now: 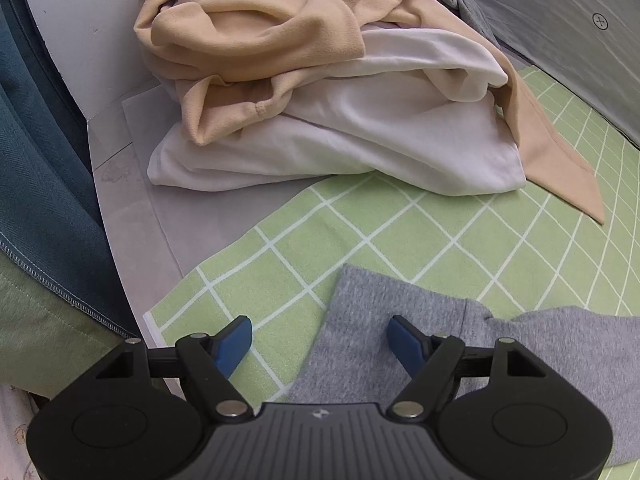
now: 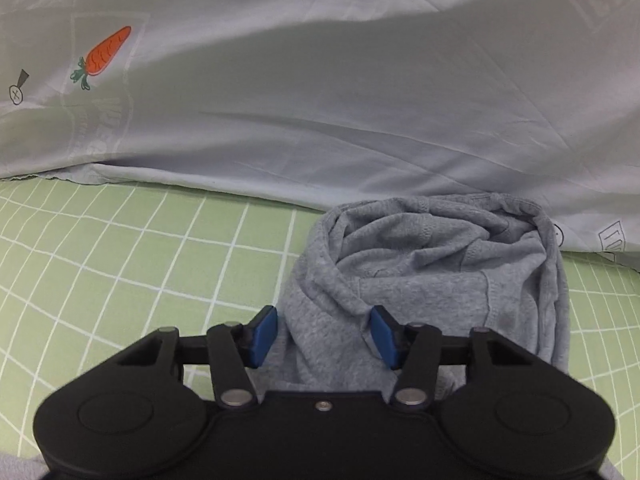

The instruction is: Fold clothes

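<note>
Green checked bedding [image 1: 400, 240] is carrying everything I am working over, with a pale printed sheet [image 2: 320, 100] bunching up behind it and a carrot motif [image 2: 106, 52] showing on that sheet.

I am looking at a grey garment [image 2: 420, 280] lying on the bed just ahead of both grippers. From the right wrist view it is running lengthwise away from me toward the pale sheet, its far end rolled into a loose bundle, probably a hood or waistband, though I cannot tell which from this angle. I am reading that as a partly gathered piece waiting to be laid flat.

I am holding the right gripper [image 2: 324, 336] with its blue pads apart on either side of a raised ridge of the grey fabric; they are not visibly pinching it. The left gripper [image 1: 320, 344] is likewise standing released, one pad over the bedding and the other over the garment's near corner [image 1: 400, 320], straddling its edge so that I can take hold there.

Off to the left, a tan garment [image 1: 248, 40] is heaped on a white garment [image 1: 340, 140], apparently the pile awaiting folding, well apart from the grey piece.
</note>
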The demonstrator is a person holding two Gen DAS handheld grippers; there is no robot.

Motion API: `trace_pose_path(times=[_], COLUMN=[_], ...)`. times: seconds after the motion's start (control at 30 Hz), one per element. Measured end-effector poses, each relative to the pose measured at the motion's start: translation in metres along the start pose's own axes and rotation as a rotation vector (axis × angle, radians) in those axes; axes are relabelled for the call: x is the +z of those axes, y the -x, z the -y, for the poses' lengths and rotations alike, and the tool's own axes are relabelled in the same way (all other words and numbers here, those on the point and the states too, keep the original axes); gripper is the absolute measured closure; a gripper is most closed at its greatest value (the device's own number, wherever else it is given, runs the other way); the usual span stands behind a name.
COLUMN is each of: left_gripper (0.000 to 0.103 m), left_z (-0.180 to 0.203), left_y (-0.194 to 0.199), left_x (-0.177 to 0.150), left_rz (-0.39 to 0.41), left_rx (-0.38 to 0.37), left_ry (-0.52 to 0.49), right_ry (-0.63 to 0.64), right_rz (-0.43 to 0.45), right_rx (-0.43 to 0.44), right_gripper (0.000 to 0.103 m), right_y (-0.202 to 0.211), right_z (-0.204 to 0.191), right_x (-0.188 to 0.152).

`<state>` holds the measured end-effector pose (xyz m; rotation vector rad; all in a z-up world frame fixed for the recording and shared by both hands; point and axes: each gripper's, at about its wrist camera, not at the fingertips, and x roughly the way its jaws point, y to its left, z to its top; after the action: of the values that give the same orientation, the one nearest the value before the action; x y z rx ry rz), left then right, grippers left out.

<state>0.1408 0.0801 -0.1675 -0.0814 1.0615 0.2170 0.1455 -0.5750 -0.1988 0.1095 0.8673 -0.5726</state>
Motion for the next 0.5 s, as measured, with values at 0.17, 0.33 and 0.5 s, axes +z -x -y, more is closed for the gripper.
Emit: trace_pose_path(times=[0.17,0.33,0.5], left_gripper=[0.071,0.094,0.095], left_z=[0.015,0.027,0.023], left_y=[0.004,0.006,0.004], left_x=[-0.004,-0.007,-0.007], left_rz=[0.047,0.076,0.080], left_rx=[-0.009,0.038,0.048], left_ry=[-0.037,-0.109,-0.108], right_ry=[-0.005,-0.021,-0.090], right_rz=[0.020,0.024,0.094], right_rx=[0.063,0.081,0.073], right_gripper=[0.080,0.088,0.089], right_y=[-0.008,-0.022,-0.029], right_z=[0.011,0.011,0.008], right_x=[0.005,0.032,0.069])
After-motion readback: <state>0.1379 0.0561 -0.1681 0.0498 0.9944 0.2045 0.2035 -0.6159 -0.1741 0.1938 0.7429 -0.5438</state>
